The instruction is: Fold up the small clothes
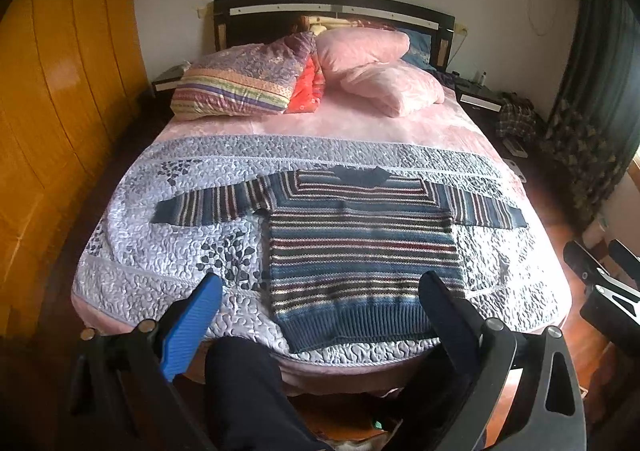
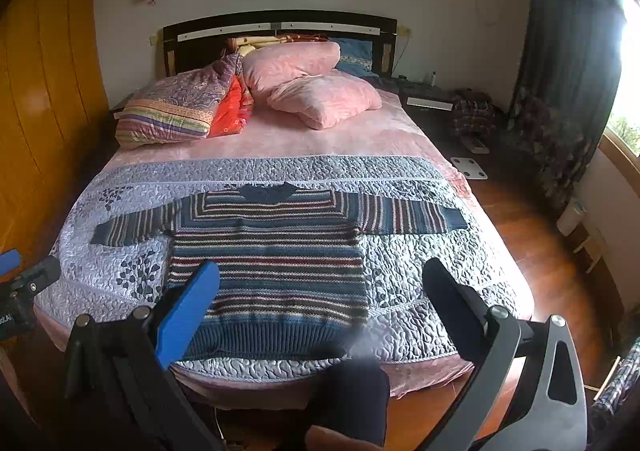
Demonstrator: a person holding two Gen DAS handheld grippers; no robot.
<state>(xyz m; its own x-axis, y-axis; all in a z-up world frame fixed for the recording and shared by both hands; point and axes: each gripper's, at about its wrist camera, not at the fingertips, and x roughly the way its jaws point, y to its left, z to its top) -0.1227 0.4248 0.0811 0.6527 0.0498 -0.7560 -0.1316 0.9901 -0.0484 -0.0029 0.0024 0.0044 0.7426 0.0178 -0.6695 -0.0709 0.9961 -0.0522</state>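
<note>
— on the bed point(image 1: 400, 123), near its foot, a striped knitted sweater point(image 1: 360, 251) is laid flat on the quilted coverlet point(image 1: 160, 251), both sleeves spread out sideways and the dark collar turned toward the pillows point(image 1: 372, 63).

— and the grippers, how are they held?

— both are held above the foot of the bed, clear of the fabric. the left gripper point(image 1: 320, 291) is seen with its jaws spread wide and nothing between them; the right gripper point(image 2: 320, 287) is likewise wide apart and empty.

— anything else?

— a dark trouser leg point(image 1: 248, 391) is seen below the bed's edge.
</note>
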